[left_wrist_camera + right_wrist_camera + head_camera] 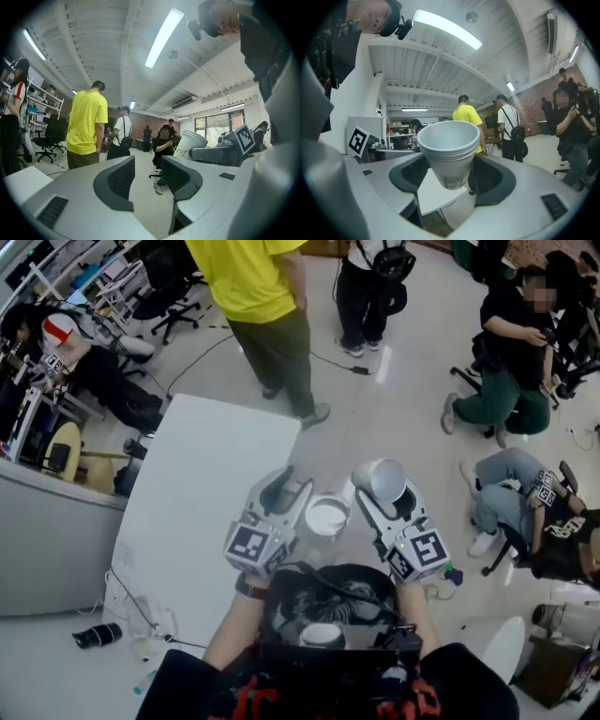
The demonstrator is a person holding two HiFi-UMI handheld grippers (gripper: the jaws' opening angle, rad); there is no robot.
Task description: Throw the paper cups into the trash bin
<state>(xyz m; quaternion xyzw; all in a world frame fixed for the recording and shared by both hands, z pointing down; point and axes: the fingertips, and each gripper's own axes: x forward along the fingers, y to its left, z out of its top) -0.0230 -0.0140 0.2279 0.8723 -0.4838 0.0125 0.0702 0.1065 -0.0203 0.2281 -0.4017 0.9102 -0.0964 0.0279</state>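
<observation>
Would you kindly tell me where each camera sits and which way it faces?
Head view: on the person's head, looking steeply down at the trash bin; forearms, left tongs and right tongs show.
Left gripper view: on the left tongs, looking across the room along their parted, empty jaws; the person's torso at right.
Right gripper view: on the right tongs, looking along jaws clamped on the paper cup; torso at left.
Shared: all three show the paper cup and the person in yellow.
</observation>
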